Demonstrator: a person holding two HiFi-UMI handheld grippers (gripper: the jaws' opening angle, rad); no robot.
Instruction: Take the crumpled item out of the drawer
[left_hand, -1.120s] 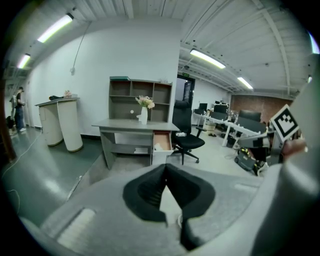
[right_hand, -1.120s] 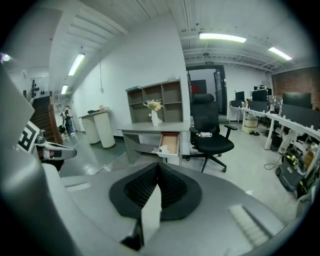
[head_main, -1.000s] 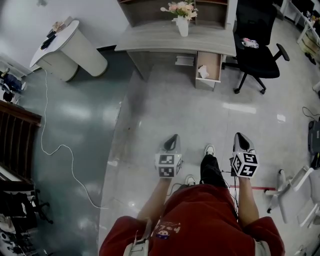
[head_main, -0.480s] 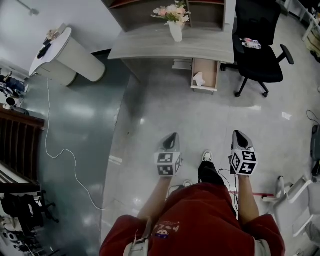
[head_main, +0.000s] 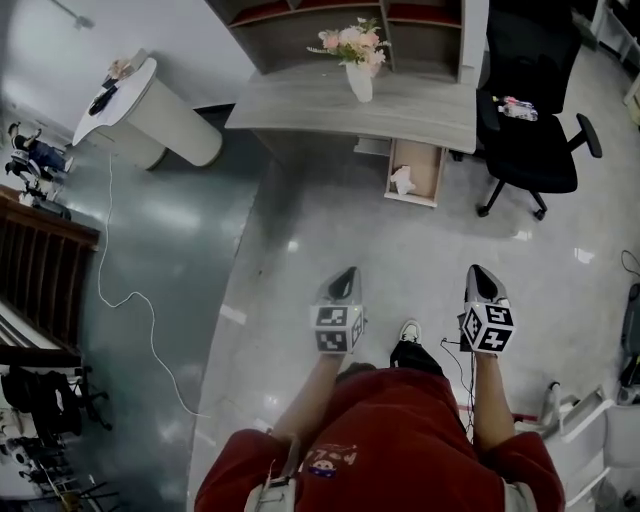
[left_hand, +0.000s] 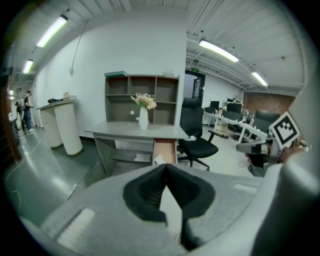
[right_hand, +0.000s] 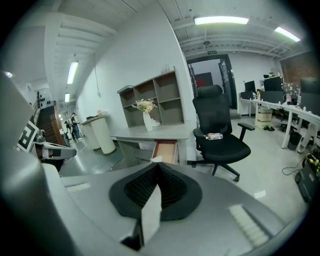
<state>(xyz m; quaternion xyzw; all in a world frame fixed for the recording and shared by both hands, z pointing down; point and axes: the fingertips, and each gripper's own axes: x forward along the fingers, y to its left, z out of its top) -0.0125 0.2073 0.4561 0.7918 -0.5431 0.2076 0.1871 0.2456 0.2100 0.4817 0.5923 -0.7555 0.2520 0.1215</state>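
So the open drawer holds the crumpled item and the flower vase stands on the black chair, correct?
Not quite: the head view shows the flower vase standing on the desk, not the chair; the open drawer does hold the crumpled item.

The floor (head_main: 400, 260) is smooth and glossy, with bright reflections. The surface (head_main: 320, 100) looks like matt grey wood grain; its open drawer (head_main: 428, 168) is lined in pale, bare-looking wood. The crumpled item (head_main: 402, 181) is white and creased, paper or thin cloth. The vase (head_main: 360, 82) is smooth and white. The chair (head_main: 530, 150) is matt black cloth. The left hand-held gripper (left_hand: 165, 168) and the right hand-held gripper (right_hand: 157, 165) have matt grey plastic shells with black ribbed pads (right_hand: 175, 190)
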